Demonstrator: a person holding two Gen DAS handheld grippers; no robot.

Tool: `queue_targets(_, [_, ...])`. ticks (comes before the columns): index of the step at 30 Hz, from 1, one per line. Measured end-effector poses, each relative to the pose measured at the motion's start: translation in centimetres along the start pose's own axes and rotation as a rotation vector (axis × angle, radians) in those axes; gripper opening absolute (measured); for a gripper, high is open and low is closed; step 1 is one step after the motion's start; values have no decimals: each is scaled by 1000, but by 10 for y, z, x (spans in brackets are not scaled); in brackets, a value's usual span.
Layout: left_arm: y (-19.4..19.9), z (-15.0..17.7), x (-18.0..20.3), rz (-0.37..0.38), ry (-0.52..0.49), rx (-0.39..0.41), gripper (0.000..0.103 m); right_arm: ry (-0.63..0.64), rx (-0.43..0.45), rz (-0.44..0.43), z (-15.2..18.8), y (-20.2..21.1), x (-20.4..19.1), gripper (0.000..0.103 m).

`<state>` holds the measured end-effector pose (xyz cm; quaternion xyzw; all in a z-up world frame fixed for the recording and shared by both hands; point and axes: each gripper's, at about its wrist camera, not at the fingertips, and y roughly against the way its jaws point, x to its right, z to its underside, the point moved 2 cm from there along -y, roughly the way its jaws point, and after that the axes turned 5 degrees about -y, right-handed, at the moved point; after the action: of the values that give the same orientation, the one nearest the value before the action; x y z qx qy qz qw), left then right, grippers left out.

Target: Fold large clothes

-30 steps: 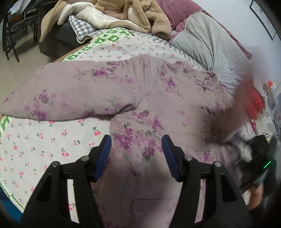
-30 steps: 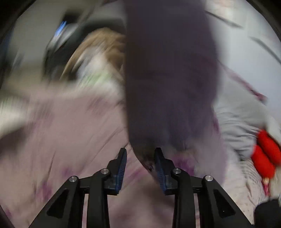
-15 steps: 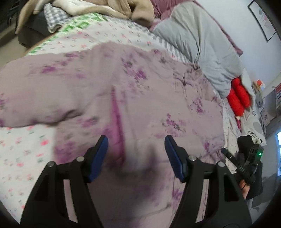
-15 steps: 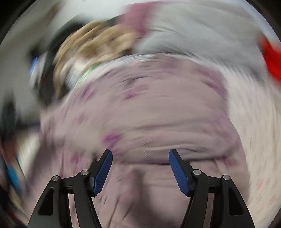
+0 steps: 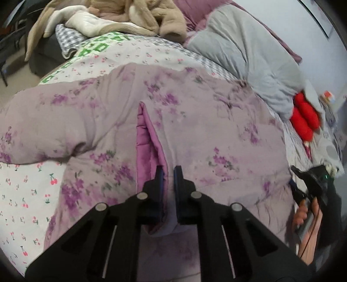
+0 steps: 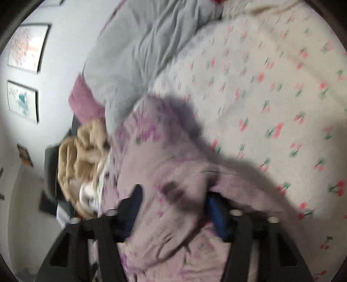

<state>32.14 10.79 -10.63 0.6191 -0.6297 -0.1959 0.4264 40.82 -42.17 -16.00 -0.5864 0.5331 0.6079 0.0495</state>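
A padded lilac jacket with purple flowers point(image 5: 195, 121) lies spread on the bed, one sleeve stretched to the left. Its front edge is turned up and shows the bright purple lining point(image 5: 144, 149). My left gripper point(image 5: 168, 173) is shut on that front edge near the hem. My right gripper point(image 6: 173, 195) is at the jacket's right side; its jaws stand wide apart with a bunch of the jacket point(image 6: 173, 164) lying between them. The right gripper also shows in the left wrist view point(image 5: 310, 184), at the jacket's right edge.
The bed has a white cherry-print sheet point(image 5: 23, 191) point(image 6: 271, 91). A grey and mauve quilt point(image 5: 249, 50) lies at the back right. A tan fleece coat point(image 5: 138, 15) is heaped at the back. A red object point(image 5: 303, 121) lies on the right.
My left gripper has closed on the jacket's front edge; it was open before. My right gripper let go of the dark hanging sleeve, opened, and swung down over the jacket's right side.
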Motion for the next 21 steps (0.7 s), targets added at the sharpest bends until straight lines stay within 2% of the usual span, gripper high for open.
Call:
queue_targets(1, [-6,3,-1,-5,-7,-15,11,4,3,49,3,-5,5,27])
queue_targets(2, [-14,4,-4,-20,-14,-18,11,64,-19,136,7,-15,9,24])
queue_targets(5, [-18,-3,-13,-35,-30,19,10,244,-81,237,12,-16,-5,25])
queue_targets(6, [-18,-7,-15,-30,-25,20,10,331,-95,303,11,-11,-18,27])
queue_targets(8, [-13,-15,-16,-25,-17,31,10,436,-71,370,8,1,-36,27])
queue_targets(10, [-6,-23,-11,-26,-43,59,10,536,16,451,1,16,-59,28])
queue_targets(11, [-5,-28,-5,-4,-82,60,11,578,58,454,-2,19,-75,29])
queue_targets(12, [-7,-27,-1,10,-112,33,11,599,55,429,0,14,-84,34])
queue_targets(13, [-13,-27,1,14,-132,-10,12,629,18,382,3,4,-95,38])
queue_targets(14, [-20,-28,-1,15,-122,-45,18,648,-6,360,9,0,-98,48])
queue_targets(15, [-27,-30,-8,23,-91,-69,24,687,-40,353,15,-15,-105,53])
queue_targets(17, [-36,-33,-19,45,-28,-99,52,753,-68,427,26,-47,-109,54])
queue_targets(19, [-47,-33,-30,56,31,-127,62,777,-101,470,39,-67,-99,56])
queue_targets(20, [-53,-32,-35,46,67,-144,59,801,-105,501,45,-76,-95,56])
queue_targets(21, [-60,-30,-37,56,92,-158,48,827,-100,531,52,-84,-92,56])
